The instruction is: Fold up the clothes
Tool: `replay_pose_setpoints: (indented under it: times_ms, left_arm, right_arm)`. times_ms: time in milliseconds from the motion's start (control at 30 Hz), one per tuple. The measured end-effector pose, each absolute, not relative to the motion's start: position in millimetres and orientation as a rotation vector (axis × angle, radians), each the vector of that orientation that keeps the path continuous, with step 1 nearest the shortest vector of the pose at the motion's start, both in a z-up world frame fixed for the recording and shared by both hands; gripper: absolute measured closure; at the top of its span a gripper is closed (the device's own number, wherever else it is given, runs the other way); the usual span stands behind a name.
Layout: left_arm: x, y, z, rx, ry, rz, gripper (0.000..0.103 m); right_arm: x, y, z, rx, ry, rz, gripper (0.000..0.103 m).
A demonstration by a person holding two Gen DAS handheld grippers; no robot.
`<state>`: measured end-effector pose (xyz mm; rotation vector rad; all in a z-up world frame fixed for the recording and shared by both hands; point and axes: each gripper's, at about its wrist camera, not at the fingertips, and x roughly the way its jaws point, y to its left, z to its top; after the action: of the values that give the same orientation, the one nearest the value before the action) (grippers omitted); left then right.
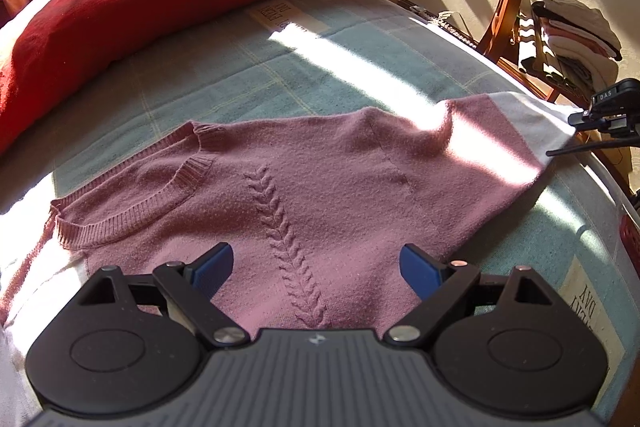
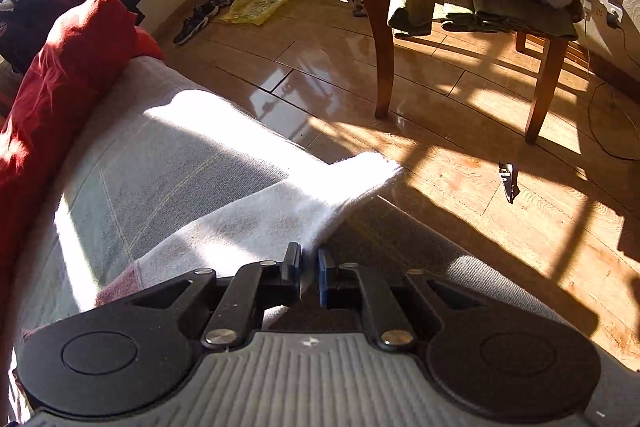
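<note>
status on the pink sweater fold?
Done: sweater lies flat on the bed, front up. In hand: right gripper is shut on the sleeve's white end at the bed edge. Left: no fold made yet; left gripper hangs open over the body.

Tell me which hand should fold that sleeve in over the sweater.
Right. The right tongs are shut on the white sleeve end at the bed edge. The left tongs are open over the sweater body, holding nothing.
</note>
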<state>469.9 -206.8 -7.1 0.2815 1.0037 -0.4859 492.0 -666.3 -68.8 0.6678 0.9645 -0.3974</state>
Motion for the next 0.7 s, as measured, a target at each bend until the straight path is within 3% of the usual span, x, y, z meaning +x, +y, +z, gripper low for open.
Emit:
replay_pose_setpoints:
  times_ms: [167, 333, 600, 700]
  left_arm:
    - [469.8, -193.7, -4.2, 0.256, 0.994, -0.461, 0.013]
    - [472.7, -177.3, -3.8, 0.235, 0.988, -0.396, 0.013]
    - [468.9, -146.1, -2.4, 0.204, 0.985, -0.328, 0.013]
    - [466.0, -133.7, -5.4, 0.187, 0.996, -0.301, 0.013]
  right_arm:
    - [500.2, -625.6, -37.9, 0.392, 0.987, -0.464, 0.084]
    - [535.7, -541.7, -19.9, 0.314, 0.974, -0.030, 0.083]
    - [602.3, -431.1, -61.2, 0.269, 1.151, 0.207, 0.083]
    - [609.9, -421.6, -74.5, 0.211, 1.103, 0.165, 0.085]
